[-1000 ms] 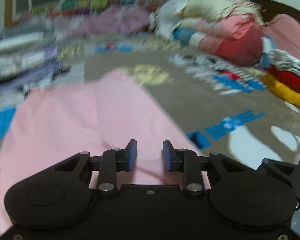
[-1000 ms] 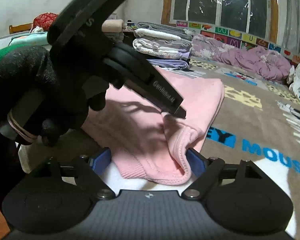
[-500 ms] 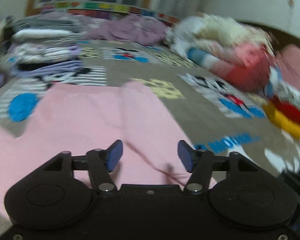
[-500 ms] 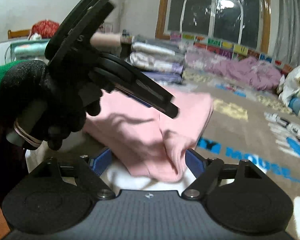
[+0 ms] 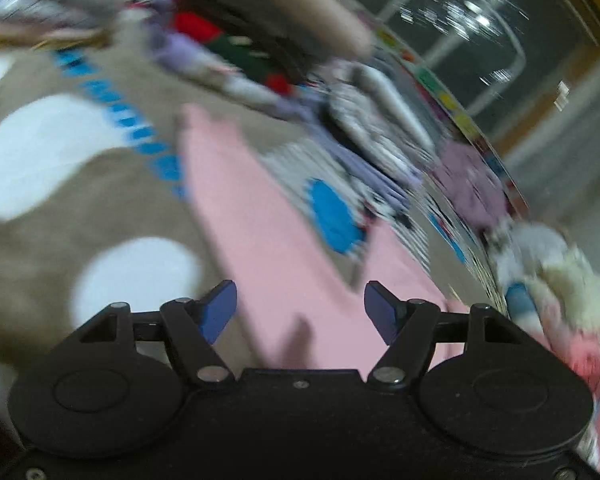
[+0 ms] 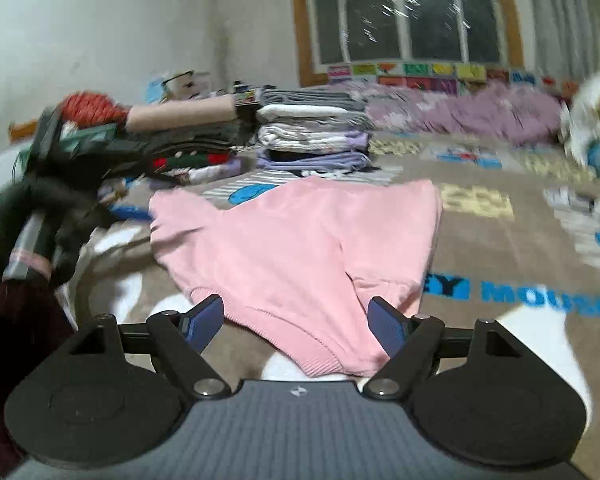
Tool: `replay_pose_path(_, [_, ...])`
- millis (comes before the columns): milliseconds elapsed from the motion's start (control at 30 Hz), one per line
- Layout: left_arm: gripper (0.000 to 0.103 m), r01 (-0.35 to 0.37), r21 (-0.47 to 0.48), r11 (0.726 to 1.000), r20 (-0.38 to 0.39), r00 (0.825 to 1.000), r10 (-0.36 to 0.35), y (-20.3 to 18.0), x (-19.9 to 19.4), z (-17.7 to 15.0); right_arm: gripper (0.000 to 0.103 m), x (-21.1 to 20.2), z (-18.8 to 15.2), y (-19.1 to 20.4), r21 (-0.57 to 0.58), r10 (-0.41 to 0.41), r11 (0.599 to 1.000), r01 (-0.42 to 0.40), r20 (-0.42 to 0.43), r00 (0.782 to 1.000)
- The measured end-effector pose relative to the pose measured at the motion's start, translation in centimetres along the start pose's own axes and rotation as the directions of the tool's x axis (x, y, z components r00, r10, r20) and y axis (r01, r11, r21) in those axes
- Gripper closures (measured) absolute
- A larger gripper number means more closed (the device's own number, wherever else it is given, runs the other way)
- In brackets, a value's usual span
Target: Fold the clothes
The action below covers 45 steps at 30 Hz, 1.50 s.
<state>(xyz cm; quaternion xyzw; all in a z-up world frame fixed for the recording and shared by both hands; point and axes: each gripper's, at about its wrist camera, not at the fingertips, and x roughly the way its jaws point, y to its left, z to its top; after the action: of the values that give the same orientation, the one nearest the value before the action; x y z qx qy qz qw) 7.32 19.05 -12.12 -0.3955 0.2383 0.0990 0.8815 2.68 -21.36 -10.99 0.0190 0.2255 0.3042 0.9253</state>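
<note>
The pink knitted garment (image 6: 300,248) was spread mid-frame on the brown printed blanket (image 6: 500,248). Both the right gripper (image 6: 296,320) and left gripper (image 5: 300,310) were spread, empty. The left view was heavily blurred.

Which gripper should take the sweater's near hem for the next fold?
Right, probably. The right gripper is open with the pink sweater's ribbed hem between its fingers, steady. The left gripper is also open, but its view is blurred and tilted, off toward the sweater's left side.
</note>
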Motion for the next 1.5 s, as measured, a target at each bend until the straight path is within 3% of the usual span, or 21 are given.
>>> replay_pose_path(200, [0.034, 0.044, -0.129, 0.991, 0.009, 0.999, -0.043, 2.8, 0.3, 1.0, 0.025, -0.4, -0.2, -2.7, 0.202, 0.005, 0.979, -0.01, 0.028, 1.0])
replay_pose_path(333, [0.035, 0.079, -0.196, 0.977, 0.02, 0.997, -0.077, 3.9, 1.1, 1.9, 0.025, -0.5, -0.2, -3.9, 0.277, 0.009, 0.961, -0.026, 0.062, 0.998])
replay_pose_path(367, [0.036, 0.083, -0.201, 0.976, 0.022, 0.997, -0.08, 3.8, 1.7, 2.1, 0.025, -0.4, -0.2, -4.0, 0.28, 0.011, 0.96, -0.029, 0.066, 0.998])
replay_pose_path(533, [0.06, 0.066, -0.233, 0.97, 0.038, 0.998, -0.059, 4.8, 4.1, 3.7, 0.025, -0.2, -0.2, -3.7, 0.247, 0.043, 0.967, -0.06, 0.075, 0.996])
replay_pose_path(800, [0.061, 0.111, -0.28, 0.954, 0.053, 0.994, -0.1, 6.1, 6.5, 6.2, 0.025, -0.2, 0.0, -3.9, 0.253, 0.042, 0.965, -0.062, 0.082, 0.996])
replay_pose_path(867, [0.067, 0.106, -0.253, 0.962, 0.051, 0.994, -0.096, 6.0, 7.1, 6.7, 0.025, -0.3, 0.0, -4.1, 0.263, 0.037, 0.963, -0.059, 0.086, 0.996])
replay_pose_path(1000, [0.1, 0.122, -0.183, 0.976, 0.064, 0.992, -0.112, 4.9, 7.0, 6.9, 0.025, -0.1, 0.0, -4.3, 0.272, 0.029, 0.961, -0.053, 0.091, 0.995])
replay_pose_path(1100, [0.101, 0.17, -0.056, 0.984, 0.105, 0.981, -0.163, 1.6, 5.3, 6.7, 0.025, 0.2, -0.1, -4.7, 0.281, 0.034, 0.958, -0.06, 0.096, 0.995])
replay_pose_path(1233, [0.102, 0.226, 0.088, 0.97, 0.124, 0.964, -0.236, -3.0, 3.4, 5.2, 0.025, 0.5, 0.2, -5.2, 0.305, 0.053, 0.948, -0.09, 0.125, 0.991])
replay_pose_path(1367, [0.102, 0.252, 0.286, 0.924, 0.092, 0.953, -0.289, -8.8, 2.6, 2.3, 0.025, 0.7, 0.3, -6.1, 0.344, 0.077, 0.93, -0.127, 0.154, 0.985])
replay_pose_path(1500, [0.102, 0.245, 0.475, 0.845, 0.034, 0.955, -0.296, -14.3, 3.1, -2.1, 0.025, 0.7, 0.1, -7.6, 0.433, 0.11, 0.882, -0.186, 0.194, 0.975])
